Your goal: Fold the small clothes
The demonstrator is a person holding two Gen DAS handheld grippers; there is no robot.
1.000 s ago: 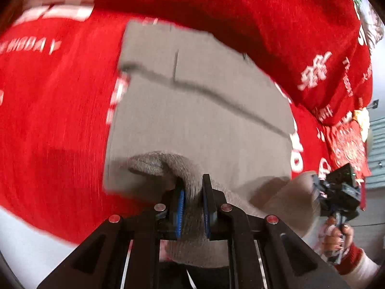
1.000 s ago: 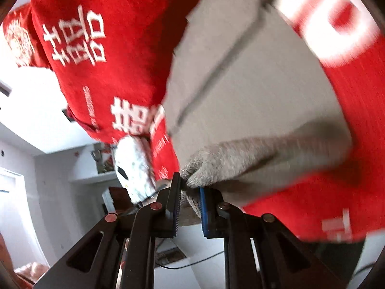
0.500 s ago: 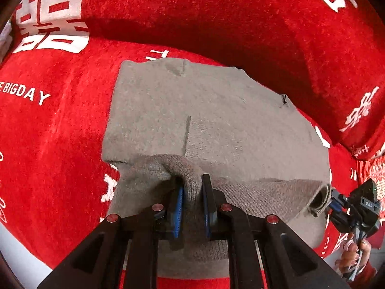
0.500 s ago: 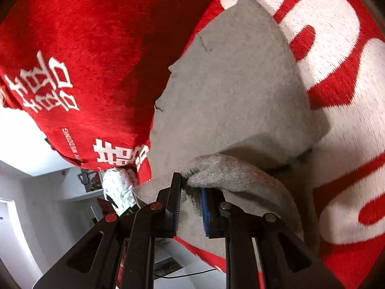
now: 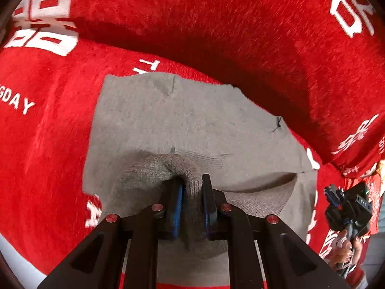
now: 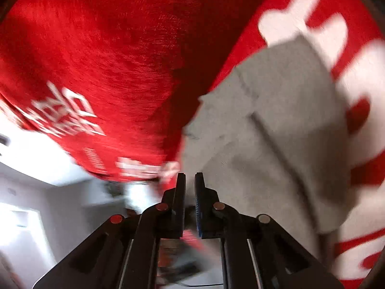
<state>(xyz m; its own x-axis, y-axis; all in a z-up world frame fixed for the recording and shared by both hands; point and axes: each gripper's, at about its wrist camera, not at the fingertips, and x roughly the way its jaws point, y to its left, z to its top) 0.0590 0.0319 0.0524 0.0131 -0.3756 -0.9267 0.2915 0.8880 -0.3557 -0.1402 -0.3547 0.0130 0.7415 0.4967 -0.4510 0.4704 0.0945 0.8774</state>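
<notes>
A small grey knit garment [image 5: 192,125] lies flat on a red cover with white lettering [image 5: 48,144]. My left gripper [image 5: 192,192] is shut on a bunched fold of its near edge and holds it over the flat part. In the right wrist view the garment [image 6: 276,144] lies to the right, blurred. My right gripper [image 6: 190,185] has its jaws nearly together with nothing between them, beside the garment's left edge. It also shows at the right edge of the left wrist view [image 5: 346,207], held by a hand.
A red cushion or backrest with white characters [image 5: 216,24] rises behind the garment. In the right wrist view a white room with a doorway [image 6: 36,216] shows beyond the red cover's edge.
My right gripper has let go of the grey fold it held and pulled off to the left. My left gripper has carried its fold forward over the garment.
</notes>
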